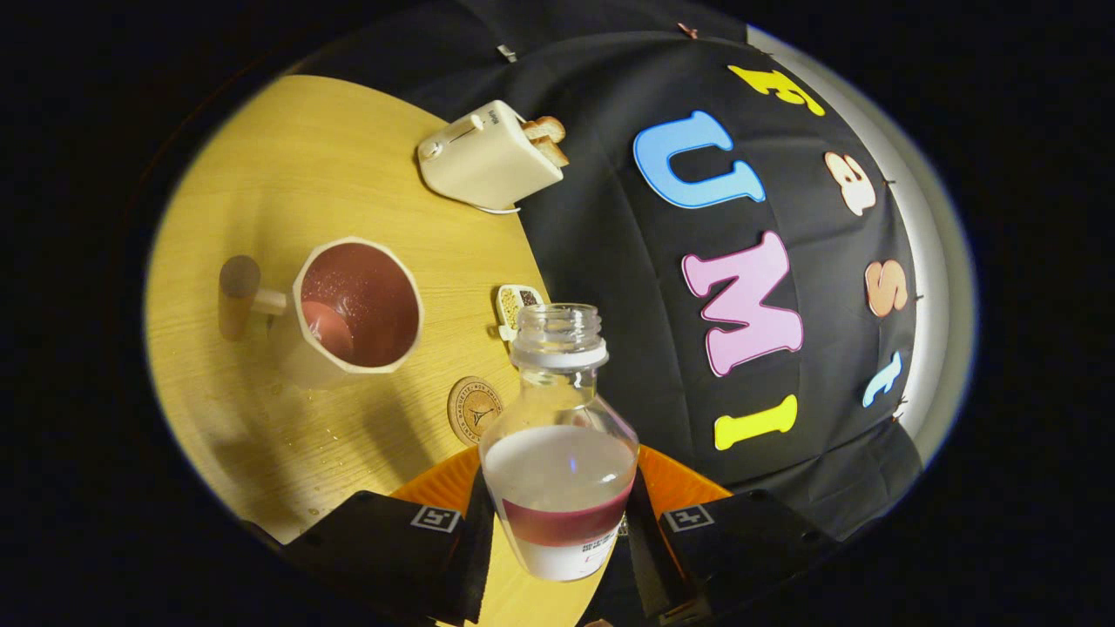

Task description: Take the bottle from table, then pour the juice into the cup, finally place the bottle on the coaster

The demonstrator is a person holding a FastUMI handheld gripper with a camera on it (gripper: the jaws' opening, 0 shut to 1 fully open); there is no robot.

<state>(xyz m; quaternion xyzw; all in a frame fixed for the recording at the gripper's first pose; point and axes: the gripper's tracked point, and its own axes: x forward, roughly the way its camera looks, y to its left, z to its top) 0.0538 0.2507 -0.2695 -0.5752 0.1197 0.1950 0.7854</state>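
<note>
A clear, round-shouldered bottle [558, 440] sits clamped between the two fingers of the gripper [557, 531], which press on its lower body from both sides. The bottle has a narrow threaded neck, an open mouth with no cap, and a pale ring below the threads. A shallow band of dark red juice lies low inside it, above a white label whose print is too small to make out. The whole scene is tilted, so the bottle's true lean cannot be judged.

Just beyond the fingers, beside the bottle's shoulder, a round flat coaster [474, 409] of cork-like material lies on the table, stamped with a ring of lettering and a small tower; the bottle hides part of its edge. Further off stands a cream, many-sided cup [358, 305] with a stubby wooden peg handle. Its inside is wetted red, with juice pooled at the bottom.

The table [287, 165] is pale wood with fine straight grain, speckled with small droplets near the cup. Behind the bottle's neck a small oblong object [514, 305] with a patterned face is half hidden. At the far side of the table sits a cream toaster [488, 157] with two slices of toast [549, 139] sticking out. Black cloth forms the wall behind.
</note>
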